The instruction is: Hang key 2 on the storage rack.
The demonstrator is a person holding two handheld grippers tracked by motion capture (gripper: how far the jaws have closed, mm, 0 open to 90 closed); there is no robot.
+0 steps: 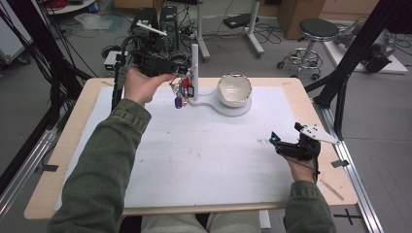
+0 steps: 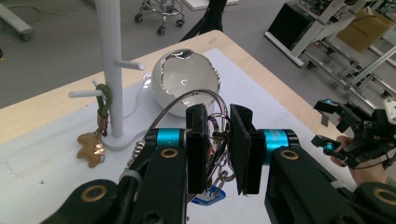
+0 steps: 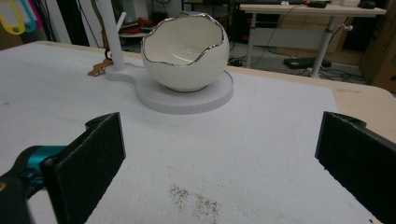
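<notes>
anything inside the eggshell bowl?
The bowl looks empty: the right gripper view shows a bare white inner wall, and the left gripper view shows no item inside. Its very bottom is hidden by the front rim, so a small flat item cannot be ruled out.

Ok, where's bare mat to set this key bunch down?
The mat lies bare from the stand's base down to the near edge, and leftward from the right gripper. It is crowded at the far side: the post, the egg-shaped bowl and the key bunch in the left gripper.
</notes>
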